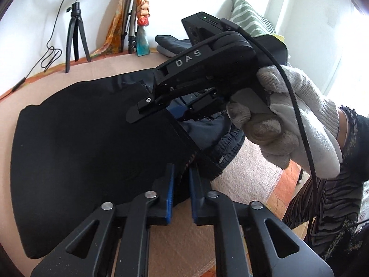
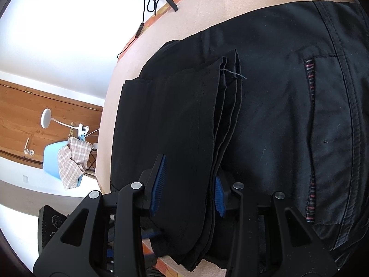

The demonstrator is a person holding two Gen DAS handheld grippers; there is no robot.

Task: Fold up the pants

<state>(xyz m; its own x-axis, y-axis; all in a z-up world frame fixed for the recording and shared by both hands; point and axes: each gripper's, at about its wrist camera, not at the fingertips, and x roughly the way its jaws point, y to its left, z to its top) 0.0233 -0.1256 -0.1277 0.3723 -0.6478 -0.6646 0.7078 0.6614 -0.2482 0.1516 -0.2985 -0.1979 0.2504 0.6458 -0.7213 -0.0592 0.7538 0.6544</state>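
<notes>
Pants [image 2: 265, 115] on pink bedcover [image 1: 249, 159] — both hand-held grippers clamp them; tripod [image 1: 75, 30] behind.

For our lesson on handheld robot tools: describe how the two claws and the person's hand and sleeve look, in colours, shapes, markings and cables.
Both claws are black linkage frames with silver rivets and ribbed blue pads: the left claw, the right claw. In the left wrist view the right one bears white letters "DAS" and a thin black cable. The hand wears a whitish knit glove below a dark striped sleeve.
</notes>
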